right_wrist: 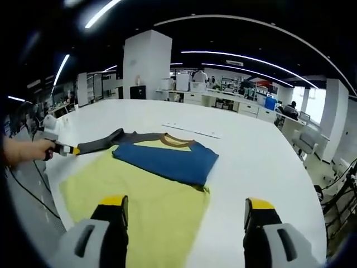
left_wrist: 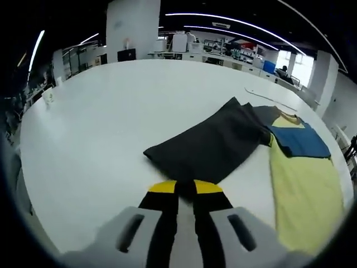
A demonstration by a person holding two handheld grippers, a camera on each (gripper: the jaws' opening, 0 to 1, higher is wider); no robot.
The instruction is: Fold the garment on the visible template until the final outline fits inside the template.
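A garment lies on the white table (left_wrist: 111, 111): a yellow body (right_wrist: 150, 195), a blue panel (right_wrist: 167, 159) folded across it below a brown collar (right_wrist: 177, 139), and a dark grey sleeve (left_wrist: 212, 145) spread out to one side. My left gripper (left_wrist: 186, 187) is shut on the near edge of that dark sleeve. In the right gripper view it appears at the far left (right_wrist: 62, 149), held by a hand, pinching the sleeve's end (right_wrist: 97, 144). My right gripper (right_wrist: 186, 204) hovers open above the yellow body's near end, jaws wide apart with nothing between them.
A thin pale strip (right_wrist: 192, 130) lies on the table beyond the collar. A small cup (left_wrist: 48, 96) stands near the table's far left rim. A black cable (right_wrist: 33, 192) hangs off the table edge by the hand. Desks and pillars fill the background.
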